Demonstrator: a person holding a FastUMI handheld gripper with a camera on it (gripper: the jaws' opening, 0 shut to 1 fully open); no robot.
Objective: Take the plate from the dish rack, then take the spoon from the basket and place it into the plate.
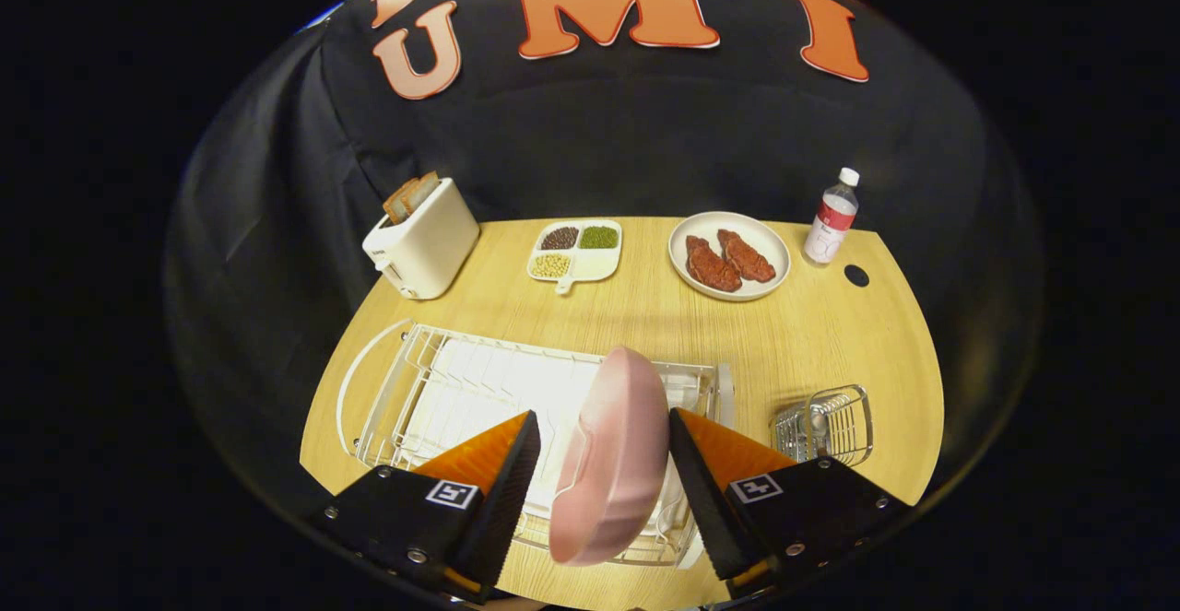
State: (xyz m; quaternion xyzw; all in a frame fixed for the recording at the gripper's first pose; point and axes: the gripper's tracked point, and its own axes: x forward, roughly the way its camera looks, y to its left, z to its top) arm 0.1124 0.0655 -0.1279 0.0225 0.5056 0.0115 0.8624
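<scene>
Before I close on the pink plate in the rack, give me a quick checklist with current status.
1. Pink plate stands on edge in the dish rack: ok.
2. Plate sits between the jaws of the gripper: ok.
3. Jaws open wide enough: ok, a gap shows on the left side; the right jaw looks close to or touching the rim.
4. Both jaws pressing on the plate: not ok, not gripped yet.
5. Bare table beyond the rack for setting the plate down: ok.
6. Spoon in the wire basket: cannot tell; something shiny lies inside.
</scene>
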